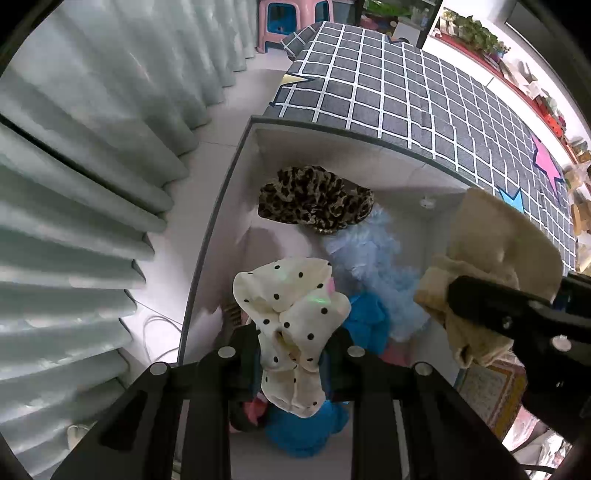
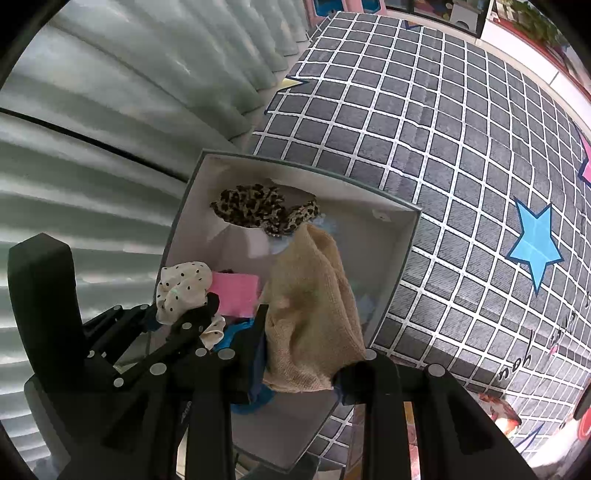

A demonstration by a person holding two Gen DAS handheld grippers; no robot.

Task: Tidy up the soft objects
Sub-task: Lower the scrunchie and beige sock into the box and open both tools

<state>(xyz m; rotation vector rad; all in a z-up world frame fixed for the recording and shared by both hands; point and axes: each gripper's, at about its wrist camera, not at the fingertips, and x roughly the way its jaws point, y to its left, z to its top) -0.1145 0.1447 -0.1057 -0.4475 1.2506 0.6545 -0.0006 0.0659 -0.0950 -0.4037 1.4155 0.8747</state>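
Left wrist view: the box [image 1: 221, 206] sits beside the bed [image 1: 424, 96]. One left gripper [image 1: 291, 369] is clenched on one spotted cloth [image 1: 291, 317] at 6 o'clock; one right gripper [image 1: 491, 314] clamps one beige cloth [image 1: 495, 236] at 3 o'clock. Lower both well inside before releasing. Probably five cloths already lie within, including one leopard cloth [image 1: 314, 199].

Tools: 2 — left tool [image 1: 291, 354] w/ polka-dot cloth [image 1: 295, 317], right tool [image 2: 299, 358] w/ beige cloth [image 2: 314, 314]
Boxes: 1, white box [image 2: 402, 258]
Leopard-print cloths: 1 [image 1: 314, 199], in box
Light-blue fluffy items: 1 [image 1: 373, 266], in box
Bright-blue cloths: 1 seen, maybe more; can't tell [image 1: 369, 321]
Pink pieces: 1 clear pink piece [image 2: 236, 291]
Beds: 1, grid-pattern cover [image 2: 443, 147]
Blue stars on cover: 1 whole [image 2: 535, 243]
Stools: 1 [image 1: 284, 18]
Curtains: 1 pleated run [image 1: 92, 166]
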